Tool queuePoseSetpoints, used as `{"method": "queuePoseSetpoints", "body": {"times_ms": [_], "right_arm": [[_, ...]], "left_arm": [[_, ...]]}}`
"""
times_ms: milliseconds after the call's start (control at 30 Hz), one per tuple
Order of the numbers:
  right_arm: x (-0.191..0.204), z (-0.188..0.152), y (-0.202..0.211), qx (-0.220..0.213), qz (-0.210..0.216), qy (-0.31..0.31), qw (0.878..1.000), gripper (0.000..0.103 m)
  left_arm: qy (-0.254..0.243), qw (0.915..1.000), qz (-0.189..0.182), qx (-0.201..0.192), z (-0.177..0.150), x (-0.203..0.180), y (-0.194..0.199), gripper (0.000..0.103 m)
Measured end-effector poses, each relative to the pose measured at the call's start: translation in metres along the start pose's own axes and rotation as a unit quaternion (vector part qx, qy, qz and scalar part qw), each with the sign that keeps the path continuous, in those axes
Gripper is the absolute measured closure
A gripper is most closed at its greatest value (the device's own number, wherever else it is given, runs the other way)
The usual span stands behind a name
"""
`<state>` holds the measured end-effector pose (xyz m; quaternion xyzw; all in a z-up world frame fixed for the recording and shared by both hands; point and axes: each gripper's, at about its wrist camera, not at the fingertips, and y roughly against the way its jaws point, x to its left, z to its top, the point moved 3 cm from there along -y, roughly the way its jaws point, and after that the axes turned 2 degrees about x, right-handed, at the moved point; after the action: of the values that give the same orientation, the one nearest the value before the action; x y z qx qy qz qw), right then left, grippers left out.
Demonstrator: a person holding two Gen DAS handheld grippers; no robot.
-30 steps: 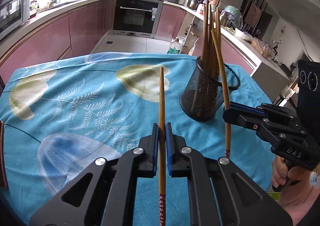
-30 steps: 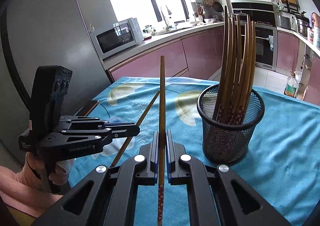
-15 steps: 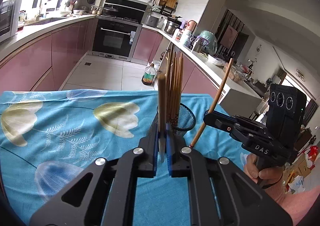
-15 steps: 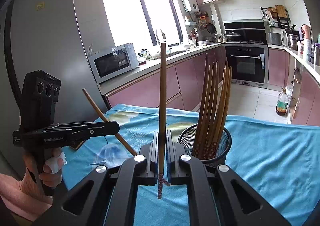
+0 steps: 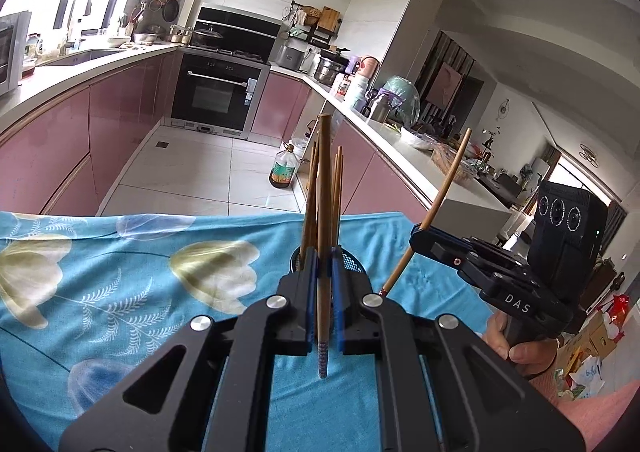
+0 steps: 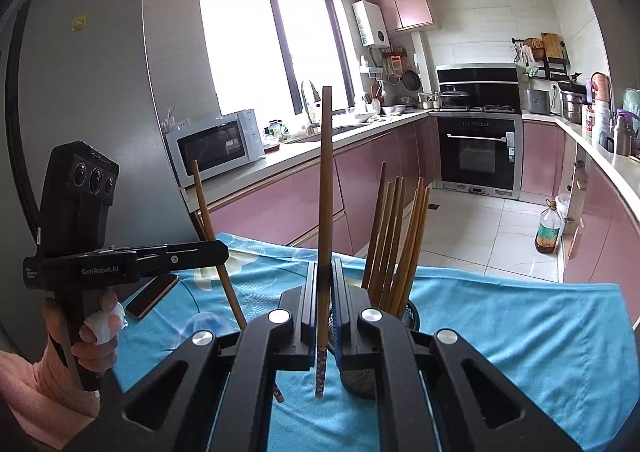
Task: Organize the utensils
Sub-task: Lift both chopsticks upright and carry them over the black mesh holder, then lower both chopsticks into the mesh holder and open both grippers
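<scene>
Both grippers have lifted, left gripper [image 5: 324, 292] and right gripper [image 6: 325, 304] each clamping a chopstick [image 5: 323, 188] above the holder [image 6: 412, 312], ready to drop in.

Both wrist views forward, sharing tablecloth [image 5: 120, 276].

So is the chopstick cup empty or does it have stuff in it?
Not empty. Several brown chopsticks stand bunched inside the black mesh cup on the blue tablecloth.

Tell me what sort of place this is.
A home kitchen, most likely: a built-in oven under a hob, a microwave on the counter beside the sink, and pink base cabinets lining the walls.
</scene>
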<state>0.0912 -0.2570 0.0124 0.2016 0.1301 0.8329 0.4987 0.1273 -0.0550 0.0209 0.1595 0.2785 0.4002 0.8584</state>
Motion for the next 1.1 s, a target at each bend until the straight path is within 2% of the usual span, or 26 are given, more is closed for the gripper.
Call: {"method": "queuePoseSetpoints", "body": {"times_ms": [367, 567, 800, 1100], "right_arm": [[-0.009, 0.016, 0.005, -0.025, -0.015, 0.002, 1.0, 0.097], [-0.015, 0.025, 0.001, -0.036, -0.021, -0.002, 0.999, 0.097], [-0.02, 0.03, -0.008, -0.04, -0.032, -0.001, 0.999, 0.097], [-0.03, 0.013, -0.04, 0.006, -0.036, -0.015, 0.999, 0.097]], "left_arm": [[-0.025, 0.999, -0.002, -0.038, 0.049, -0.021, 0.005, 0.096], [-0.033, 0.9985, 0.003, -0.044, 0.067, -0.031, -0.002, 0.096], [-0.043, 0.9987, 0.01, -0.026, 0.069, -0.034, -0.025, 0.096], [-0.049, 0.9979, 0.028, 0.033, 0.054, -0.022, -0.067, 0.096]]}}
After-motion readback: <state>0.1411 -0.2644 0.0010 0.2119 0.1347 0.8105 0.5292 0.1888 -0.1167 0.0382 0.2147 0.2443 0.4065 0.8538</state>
